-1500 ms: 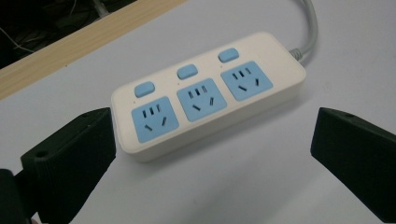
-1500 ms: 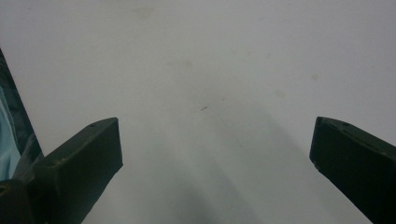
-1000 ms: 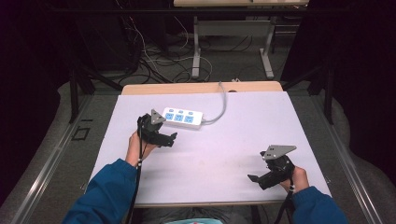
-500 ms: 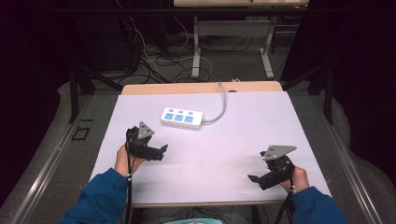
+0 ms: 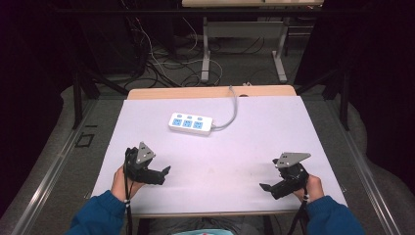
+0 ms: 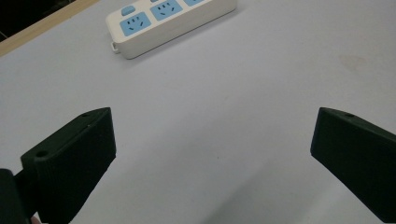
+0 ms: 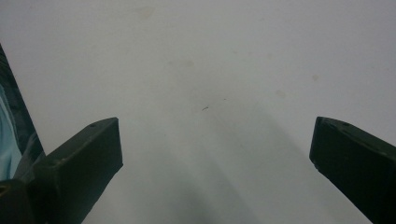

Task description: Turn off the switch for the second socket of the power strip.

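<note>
**Both Grippers Low and Empty, Power Strip Waiting Up-Table**

Dark floor and a tangle of cables framed the scene behind a pale lavender table, and all the interest sat on that sheet. A white power strip with blue sockets lay flat toward the far side, left of centre, its grey cord curling off over the back edge. Down at the near edge, the left gripper hovered low over the table, jaws wide apart and nothing between them; in the left gripper view the power strip sat well ahead, apart from both jaws. Over on the other side, the right gripper was equally spread and empty, looking at bare tabletop.

Handling call: that strip looked like a rigid plastic shell, light but smooth, so probably a touch slippery under hard pads. The best bet seemed a pinch across the narrow width at mid-body, clear of the switch buttons. The cord would likely drag and resist, so expect some pull toward the back.
</note>
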The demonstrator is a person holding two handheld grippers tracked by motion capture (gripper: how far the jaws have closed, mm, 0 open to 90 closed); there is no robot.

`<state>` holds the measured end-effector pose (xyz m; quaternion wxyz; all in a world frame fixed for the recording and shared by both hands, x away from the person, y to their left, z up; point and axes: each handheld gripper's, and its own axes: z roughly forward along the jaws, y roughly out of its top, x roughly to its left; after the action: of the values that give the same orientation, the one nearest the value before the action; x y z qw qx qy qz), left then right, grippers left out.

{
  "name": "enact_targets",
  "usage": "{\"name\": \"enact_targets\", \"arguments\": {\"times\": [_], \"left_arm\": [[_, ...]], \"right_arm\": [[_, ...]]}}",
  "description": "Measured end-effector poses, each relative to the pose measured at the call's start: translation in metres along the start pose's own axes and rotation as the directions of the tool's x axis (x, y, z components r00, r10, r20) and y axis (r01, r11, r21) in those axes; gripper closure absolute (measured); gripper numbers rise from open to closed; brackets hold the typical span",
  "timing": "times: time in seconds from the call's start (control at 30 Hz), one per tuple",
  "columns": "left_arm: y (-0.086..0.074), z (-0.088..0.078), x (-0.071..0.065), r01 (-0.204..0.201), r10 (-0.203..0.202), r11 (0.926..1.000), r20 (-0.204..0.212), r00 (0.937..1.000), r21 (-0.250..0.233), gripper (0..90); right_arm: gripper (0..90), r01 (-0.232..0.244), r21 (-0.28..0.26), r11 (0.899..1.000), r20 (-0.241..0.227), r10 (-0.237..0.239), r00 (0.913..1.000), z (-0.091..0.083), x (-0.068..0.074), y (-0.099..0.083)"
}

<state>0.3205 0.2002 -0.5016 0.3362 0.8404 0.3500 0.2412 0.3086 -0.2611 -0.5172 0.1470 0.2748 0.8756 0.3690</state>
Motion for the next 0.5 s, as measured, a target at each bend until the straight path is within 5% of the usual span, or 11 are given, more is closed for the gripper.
{"name": "enact_targets", "arguments": {"times": [0.37, 0.5], "left_arm": [[-0.019, -0.019, -0.007, -0.01, 0.01, 0.9995, -0.018, 0.9998, -0.031, 0.0], [-0.025, -0.023, -0.012, 0.002, -0.001, 0.9996, 0.004, 1.0, -0.03, 0.0]], "right_arm": [[1.9, -0.011, 0.004, 1.0, 0.0, 0.011, 0.9999, 0.0, 0.001, 0.0], [1.9, -0.01, 0.004, 1.0, 0.0, 0.01, 0.9999, 0.0, 0.001, 0.0]]}}
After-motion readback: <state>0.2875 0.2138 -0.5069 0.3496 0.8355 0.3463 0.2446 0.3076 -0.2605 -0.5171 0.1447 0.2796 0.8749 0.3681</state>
